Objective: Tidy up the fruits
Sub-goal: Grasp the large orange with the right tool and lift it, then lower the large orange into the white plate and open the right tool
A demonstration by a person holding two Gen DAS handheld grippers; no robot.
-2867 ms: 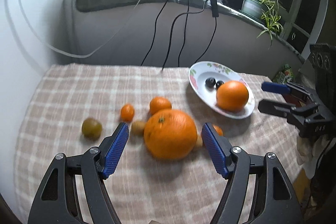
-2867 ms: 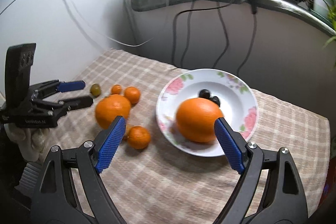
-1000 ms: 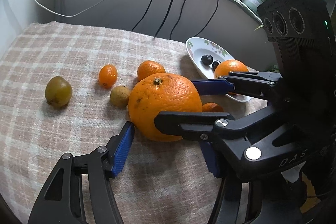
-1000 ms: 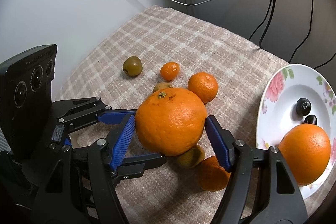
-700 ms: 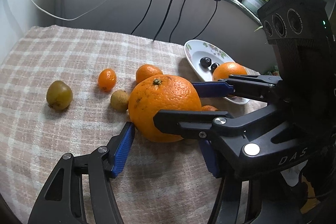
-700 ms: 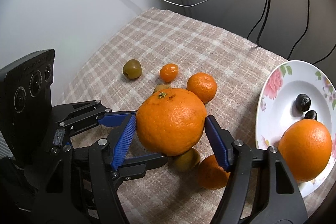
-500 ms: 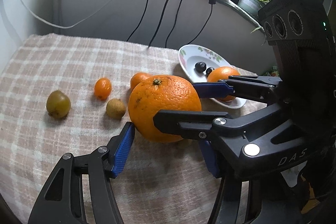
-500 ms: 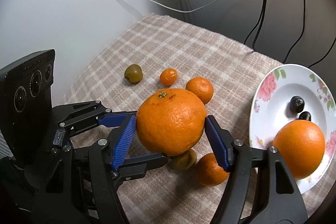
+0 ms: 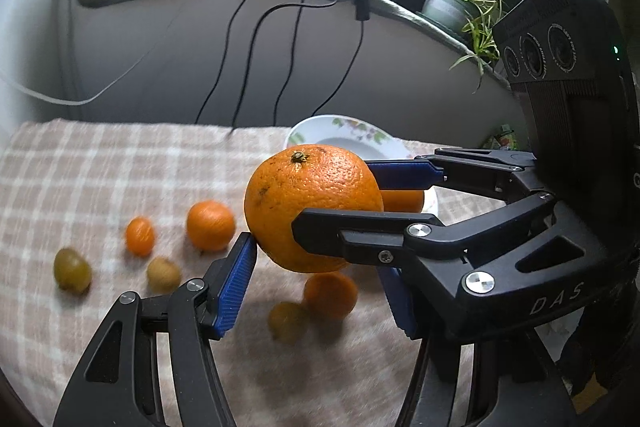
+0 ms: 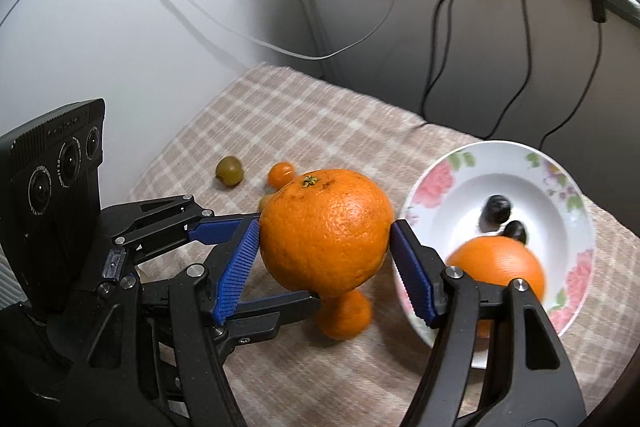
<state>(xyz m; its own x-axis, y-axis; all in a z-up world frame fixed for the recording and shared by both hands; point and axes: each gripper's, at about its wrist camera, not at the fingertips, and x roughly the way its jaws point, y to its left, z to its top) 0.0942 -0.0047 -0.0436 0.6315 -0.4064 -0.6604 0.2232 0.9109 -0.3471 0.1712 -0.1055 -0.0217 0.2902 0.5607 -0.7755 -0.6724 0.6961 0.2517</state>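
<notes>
Both your claws are clenched on the big orange [image 10: 326, 233], left claw [image 9: 316, 267] and right claw [image 10: 326, 259] crossed at its equator, lifted off the bench beside the plate [image 10: 568, 187]. Heavy, firm, pebbly peel; stay on the widest girth.

your two wrist cameras looked steeply down from close range, crossing from opposite sides, and both caught the big orange [image 9: 312, 207] [image 10: 326, 231].

Large oranges [image 10: 326, 231]: two. Plate [image 10: 568, 187]: one. Dark berries [image 10: 497, 207]: two.
</notes>
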